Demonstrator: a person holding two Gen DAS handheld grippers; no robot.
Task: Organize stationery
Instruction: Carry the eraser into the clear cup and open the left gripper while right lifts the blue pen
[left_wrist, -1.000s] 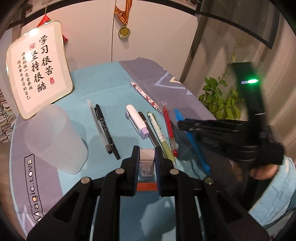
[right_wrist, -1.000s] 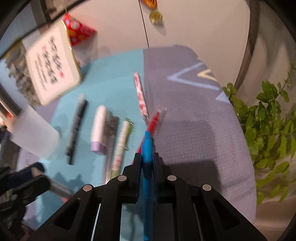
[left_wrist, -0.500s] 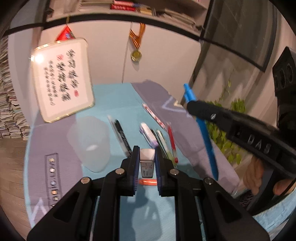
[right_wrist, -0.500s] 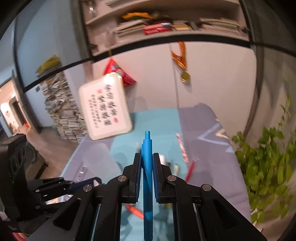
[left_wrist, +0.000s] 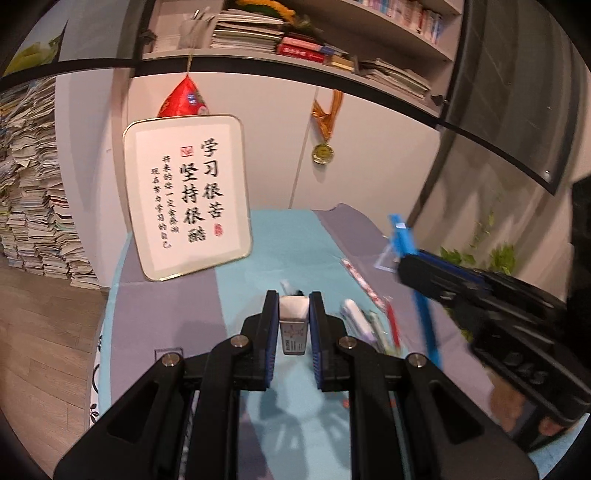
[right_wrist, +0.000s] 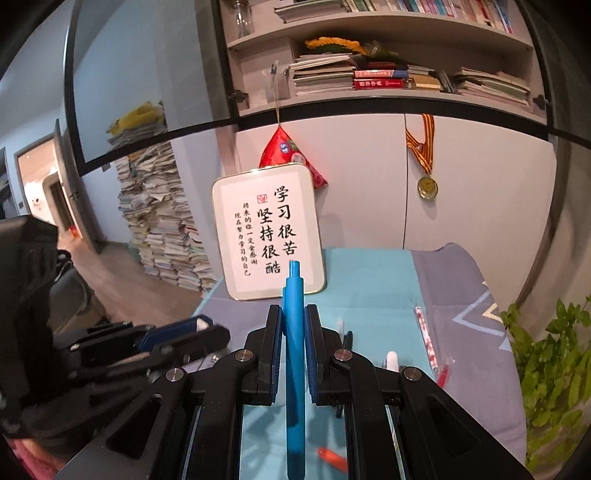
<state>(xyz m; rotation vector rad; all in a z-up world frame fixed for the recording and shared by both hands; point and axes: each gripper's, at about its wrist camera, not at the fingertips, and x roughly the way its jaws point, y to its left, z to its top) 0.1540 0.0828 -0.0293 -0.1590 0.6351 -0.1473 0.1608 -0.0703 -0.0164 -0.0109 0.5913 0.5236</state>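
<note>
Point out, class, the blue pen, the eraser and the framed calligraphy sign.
blue pen (right_wrist: 294, 332): right wrist view, middle of the barrel between the gripper pads.
eraser (left_wrist: 293, 325): left wrist view, its printed sleeve.
framed calligraphy sign (right_wrist: 267, 232): right wrist view, its white face.

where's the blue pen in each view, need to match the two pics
Left wrist view: the blue pen stands at the right, slanting up from the right tongs, which are shut on it.
Right wrist view: the blue pen runs up the centre, clamped between the tongs' pads.
Shared landmark: the framed calligraphy board leaning against the wall behind the table.
</note>
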